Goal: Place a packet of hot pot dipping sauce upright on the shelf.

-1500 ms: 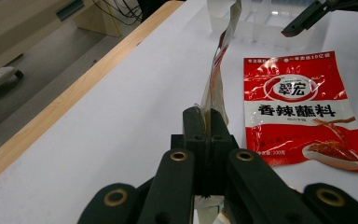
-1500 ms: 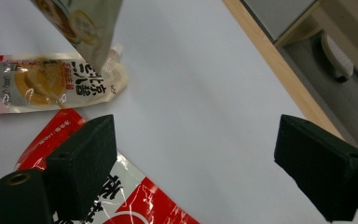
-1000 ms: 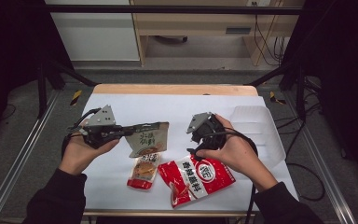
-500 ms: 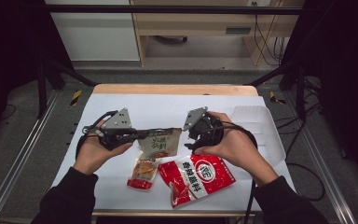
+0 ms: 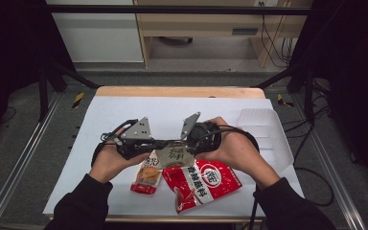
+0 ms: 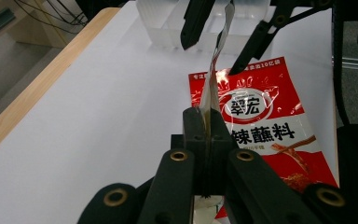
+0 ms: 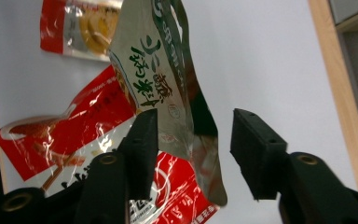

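A silvery snack packet with green writing (image 5: 175,154) hangs above the table between my two grippers. My left gripper (image 5: 165,144) is shut on one edge of the packet (image 6: 216,60), with its jaws (image 6: 204,116) pinched flat on the foil. My right gripper (image 5: 184,146) faces it from the right. Its jaws have just been closing, and the packet's other end (image 7: 163,79) hangs between them. That right gripper (image 7: 193,135) is still open, with a gap on one side of the foil. The right gripper (image 6: 209,58) also straddles the packet's far end in the left gripper view.
A large red seasoning packet (image 5: 201,182) lies on the white table cover below the grippers, and a small red and yellow packet (image 5: 147,177) lies to its left. A clear plastic tray (image 5: 263,134) stands at the right side of the table.
My left hand has carried the silvery packet to the right, toward the right gripper. The right gripper has shifted slightly left, and its jaws have narrowed around the packet's free end.
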Demonstrator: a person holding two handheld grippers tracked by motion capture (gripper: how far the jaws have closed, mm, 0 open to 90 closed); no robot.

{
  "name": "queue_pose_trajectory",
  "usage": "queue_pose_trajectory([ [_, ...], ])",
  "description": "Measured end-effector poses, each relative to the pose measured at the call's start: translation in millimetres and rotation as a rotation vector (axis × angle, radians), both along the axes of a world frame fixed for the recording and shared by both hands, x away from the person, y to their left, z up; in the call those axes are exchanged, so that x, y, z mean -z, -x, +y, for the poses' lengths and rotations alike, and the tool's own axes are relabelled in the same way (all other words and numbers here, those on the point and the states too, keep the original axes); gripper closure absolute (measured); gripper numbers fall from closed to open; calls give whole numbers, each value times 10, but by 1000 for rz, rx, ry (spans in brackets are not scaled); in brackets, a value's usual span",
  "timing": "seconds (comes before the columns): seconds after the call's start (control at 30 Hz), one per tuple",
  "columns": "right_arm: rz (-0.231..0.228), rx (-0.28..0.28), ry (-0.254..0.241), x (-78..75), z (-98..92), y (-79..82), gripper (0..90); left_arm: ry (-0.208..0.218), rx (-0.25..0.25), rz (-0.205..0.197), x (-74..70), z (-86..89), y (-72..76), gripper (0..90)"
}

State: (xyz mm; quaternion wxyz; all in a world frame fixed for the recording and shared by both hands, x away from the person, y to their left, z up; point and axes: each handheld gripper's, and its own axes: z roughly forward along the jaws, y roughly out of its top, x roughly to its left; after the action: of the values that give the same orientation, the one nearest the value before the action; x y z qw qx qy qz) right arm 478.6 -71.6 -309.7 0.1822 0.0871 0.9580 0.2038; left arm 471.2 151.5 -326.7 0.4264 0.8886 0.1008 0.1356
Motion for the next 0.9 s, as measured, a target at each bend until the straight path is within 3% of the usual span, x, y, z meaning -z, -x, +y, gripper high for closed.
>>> queue_pose_trajectory([
  [0.13,38,-8,20,49,10,-8,613,4,13,3,13,-34,22,900],
  [0.5,32,-43,-6,37,10,39,859,23,8,16,55,-33,17,900],
  [0.77,30,-40,-5,7,28,28,895,48,1,31,49,-4,5,900],
  [0.9,6,-33,2,-28,48,32,900,61,0,30,45,11,1,900],
])
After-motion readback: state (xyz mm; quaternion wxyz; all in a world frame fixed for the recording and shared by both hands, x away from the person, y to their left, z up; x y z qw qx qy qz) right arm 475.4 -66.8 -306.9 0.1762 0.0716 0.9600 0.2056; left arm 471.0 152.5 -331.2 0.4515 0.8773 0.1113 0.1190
